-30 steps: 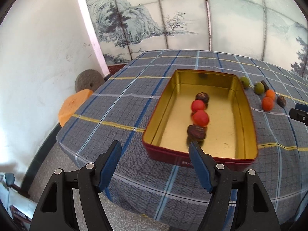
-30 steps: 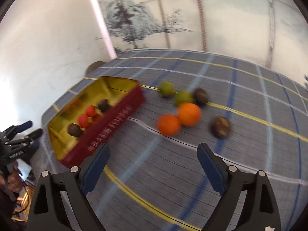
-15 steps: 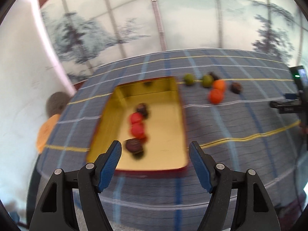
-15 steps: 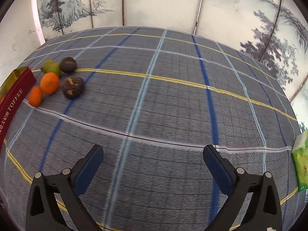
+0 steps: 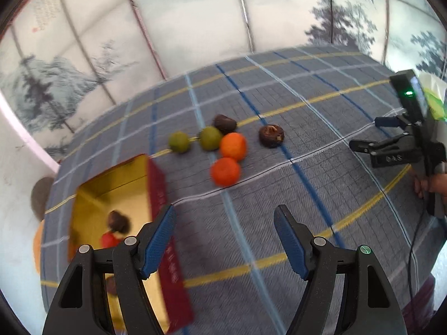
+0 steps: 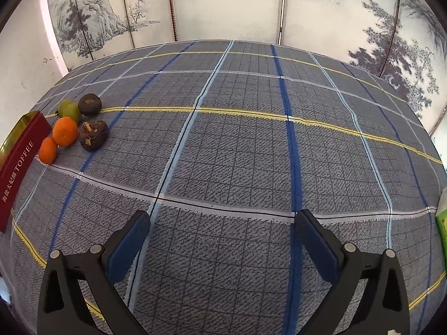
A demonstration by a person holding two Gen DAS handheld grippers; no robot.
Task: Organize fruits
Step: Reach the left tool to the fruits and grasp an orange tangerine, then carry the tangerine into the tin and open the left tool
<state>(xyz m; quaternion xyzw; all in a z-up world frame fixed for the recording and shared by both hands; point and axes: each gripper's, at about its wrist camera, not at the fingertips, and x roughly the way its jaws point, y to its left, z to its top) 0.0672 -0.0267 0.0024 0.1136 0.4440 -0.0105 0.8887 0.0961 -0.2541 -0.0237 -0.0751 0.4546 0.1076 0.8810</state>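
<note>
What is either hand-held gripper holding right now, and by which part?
Nothing. The left hand-held gripper and the right hand-held gripper both stand open over bare plaid tablecloth, with no fruit between their fingers.

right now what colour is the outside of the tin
Dark red, with pale lettering on the tin; the right wrist view shows it best.

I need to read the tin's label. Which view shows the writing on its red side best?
The right wrist view: the tin sits sharp at the left edge, its side reading TOFFEE. The left wrist view shows it blurred, lettering unreadable.
</note>
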